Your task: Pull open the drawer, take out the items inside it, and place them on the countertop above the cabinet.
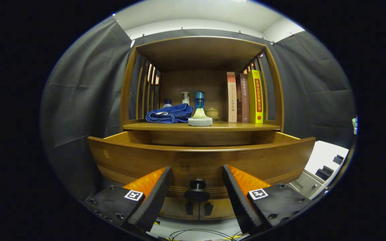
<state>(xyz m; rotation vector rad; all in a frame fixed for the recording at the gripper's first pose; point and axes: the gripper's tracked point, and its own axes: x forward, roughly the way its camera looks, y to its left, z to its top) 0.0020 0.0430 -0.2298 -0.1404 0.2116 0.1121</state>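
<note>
So the curved wooden drawer (pixel 199 160) is pulled out, taking up the middle of the frame, and its round black knob (pixel 197 190) sits low in the centre between the gripper (pixel 197 192) fingers, which are spread wide and touching nothing. Can't see inside the drawer from here. Above it, on the wooden countertop (pixel 246 126), there's a folded blue towel (pixel 169 113), a white sponge pad (pixel 200 121) and three upright books (pixel 245 97) to the right.
</note>
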